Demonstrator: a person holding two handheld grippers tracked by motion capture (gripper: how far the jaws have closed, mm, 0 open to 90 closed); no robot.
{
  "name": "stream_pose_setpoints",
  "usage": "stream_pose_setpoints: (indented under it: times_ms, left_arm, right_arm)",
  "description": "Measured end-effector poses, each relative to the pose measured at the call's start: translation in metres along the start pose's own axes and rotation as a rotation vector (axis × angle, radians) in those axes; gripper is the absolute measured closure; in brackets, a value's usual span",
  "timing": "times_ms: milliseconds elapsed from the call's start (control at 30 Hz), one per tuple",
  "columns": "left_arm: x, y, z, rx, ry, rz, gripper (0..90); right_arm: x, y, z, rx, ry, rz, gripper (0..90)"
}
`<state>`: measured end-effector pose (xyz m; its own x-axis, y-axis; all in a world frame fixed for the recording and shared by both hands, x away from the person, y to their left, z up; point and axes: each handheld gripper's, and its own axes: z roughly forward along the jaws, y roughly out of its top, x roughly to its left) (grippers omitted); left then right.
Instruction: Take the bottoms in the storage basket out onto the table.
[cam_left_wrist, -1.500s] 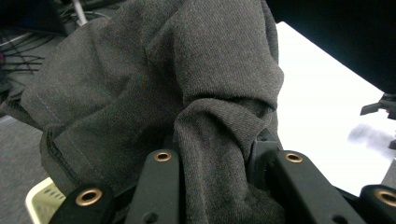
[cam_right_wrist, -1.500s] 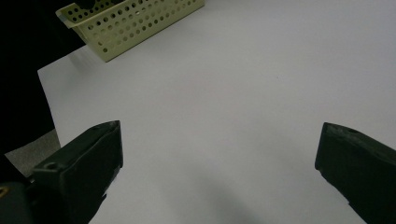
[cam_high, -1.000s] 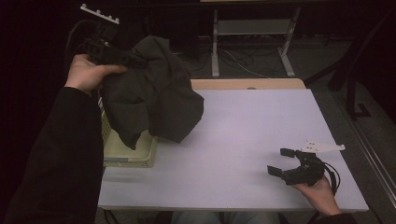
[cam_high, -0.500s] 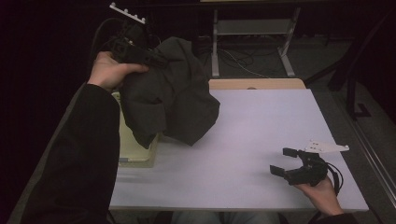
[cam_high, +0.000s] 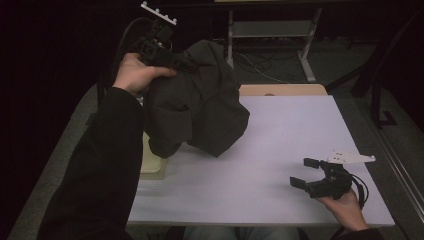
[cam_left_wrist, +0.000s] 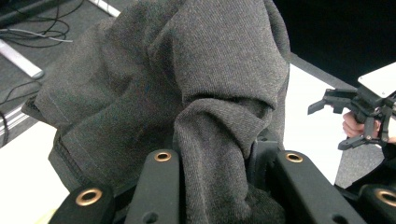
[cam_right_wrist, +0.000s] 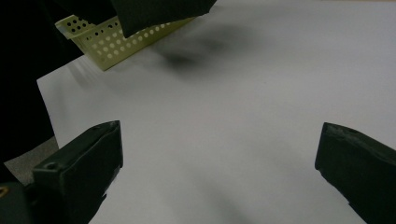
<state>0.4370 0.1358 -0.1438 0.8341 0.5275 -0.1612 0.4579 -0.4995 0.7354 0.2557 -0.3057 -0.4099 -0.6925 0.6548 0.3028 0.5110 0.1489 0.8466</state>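
A dark grey garment (cam_high: 197, 105) was held up in the air by the left gripper (cam_high: 165, 55), whose jaws were closed on a fold of the cloth, and it was hung above the far left part of the white tabletop (cam_high: 280, 150), over a pale yellow perforated basket (cam_high: 150, 162) placed at the left edge. The right gripper (cam_high: 310, 175) was kept near the near right corner of the tabletop, with its jaws wide apart and nothing held between them.
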Motion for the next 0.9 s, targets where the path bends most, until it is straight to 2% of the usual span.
stream_pose_setpoints:
  times_ms: [100,500,700,733,900]
  left_arm:
    - [-0.004,0.005,0.007,0.002,-0.012,0.017,69.8]
    - [-0.015,0.02,0.039,0.012,-0.065,0.036,69.7]
    - [-0.019,0.024,0.057,0.012,-0.097,0.043,69.7]
    - [-0.02,0.025,0.06,0.009,-0.101,0.035,69.7]
    - [-0.023,0.025,0.077,0.026,-0.12,0.047,69.6]
  right_arm:
    - [0.0,0.0,0.0,-0.001,0.0,-0.001,0.5]
    - [-0.001,0.0,-0.002,-0.008,0.002,-0.002,0.5]
    - [-0.001,0.0,-0.002,-0.009,0.005,-0.002,0.5]
    - [-0.001,0.0,-0.002,-0.009,0.005,-0.002,0.5]
    - [-0.001,0.0,-0.002,-0.009,0.007,0.001,0.5]
